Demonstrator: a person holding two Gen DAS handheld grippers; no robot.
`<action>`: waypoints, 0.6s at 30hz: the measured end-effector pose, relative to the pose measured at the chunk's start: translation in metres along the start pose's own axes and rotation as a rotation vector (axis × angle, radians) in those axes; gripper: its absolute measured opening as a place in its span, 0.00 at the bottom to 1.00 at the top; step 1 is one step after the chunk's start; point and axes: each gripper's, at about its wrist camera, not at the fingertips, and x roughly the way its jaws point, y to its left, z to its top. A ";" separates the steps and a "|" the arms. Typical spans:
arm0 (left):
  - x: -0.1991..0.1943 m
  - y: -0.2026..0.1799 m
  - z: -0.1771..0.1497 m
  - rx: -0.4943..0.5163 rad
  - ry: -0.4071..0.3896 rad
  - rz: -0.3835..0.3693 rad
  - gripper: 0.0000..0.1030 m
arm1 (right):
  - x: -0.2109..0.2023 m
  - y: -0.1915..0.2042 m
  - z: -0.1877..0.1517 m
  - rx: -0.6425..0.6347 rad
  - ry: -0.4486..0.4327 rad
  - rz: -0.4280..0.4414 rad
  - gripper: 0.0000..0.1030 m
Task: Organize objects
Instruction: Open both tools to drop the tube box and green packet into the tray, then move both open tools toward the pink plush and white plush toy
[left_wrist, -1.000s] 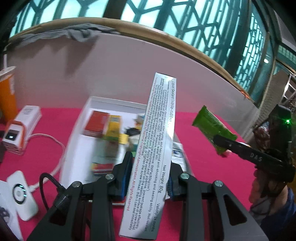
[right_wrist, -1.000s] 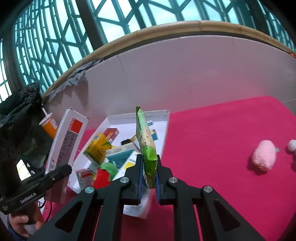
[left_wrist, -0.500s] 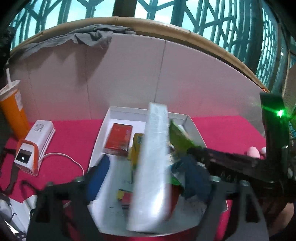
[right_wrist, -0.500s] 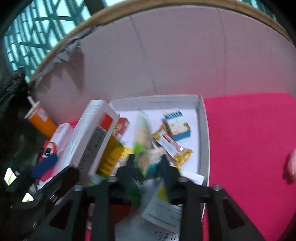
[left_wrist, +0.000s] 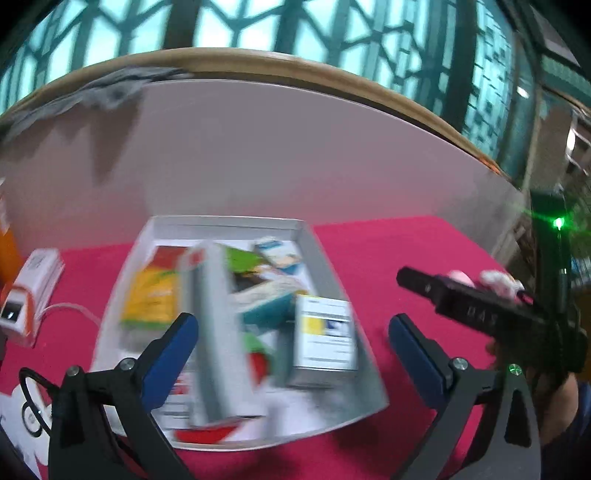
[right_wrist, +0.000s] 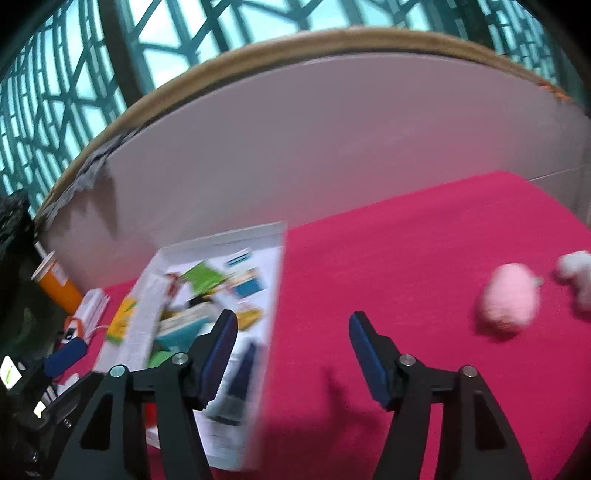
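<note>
A white tray (left_wrist: 229, 220) on the red cloth holds several small boxes and packets. A long silver sealant box (left_wrist: 218, 332) lies lengthwise in it, blurred, and a green packet (left_wrist: 243, 258) lies behind it. My left gripper (left_wrist: 291, 328) hangs over the tray's near half. Its jaws are opening wide and its pads touch nothing. The right wrist view shows the tray (right_wrist: 221, 236), the silver box (right_wrist: 142, 325) and the green packet (right_wrist: 203, 277) at the left. My right gripper (right_wrist: 293, 325) is over bare cloth just right of the tray, its jaws opening with nothing between them.
A pink plush toy (right_wrist: 509, 299) and a white one (right_wrist: 576, 273) lie on the cloth at the right. An orange cup (right_wrist: 55, 284) and a white-and-orange device (left_wrist: 26, 306) with a cable stand left of the tray. A white board backs the table.
Both grippers have let go: the silver box and the green packet, held upright before, now lie in the tray. Both pairs of jaws have spread, and the right gripper has swung right, off the tray.
</note>
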 end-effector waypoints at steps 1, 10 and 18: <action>0.004 -0.010 0.000 0.016 0.009 -0.009 1.00 | -0.004 -0.009 0.000 0.007 -0.007 -0.012 0.67; 0.028 -0.087 -0.006 0.125 0.055 -0.041 1.00 | -0.080 -0.126 -0.001 0.139 -0.123 -0.186 0.84; 0.035 -0.121 -0.011 0.186 0.076 0.003 1.00 | -0.122 -0.167 -0.010 0.208 -0.187 -0.221 0.93</action>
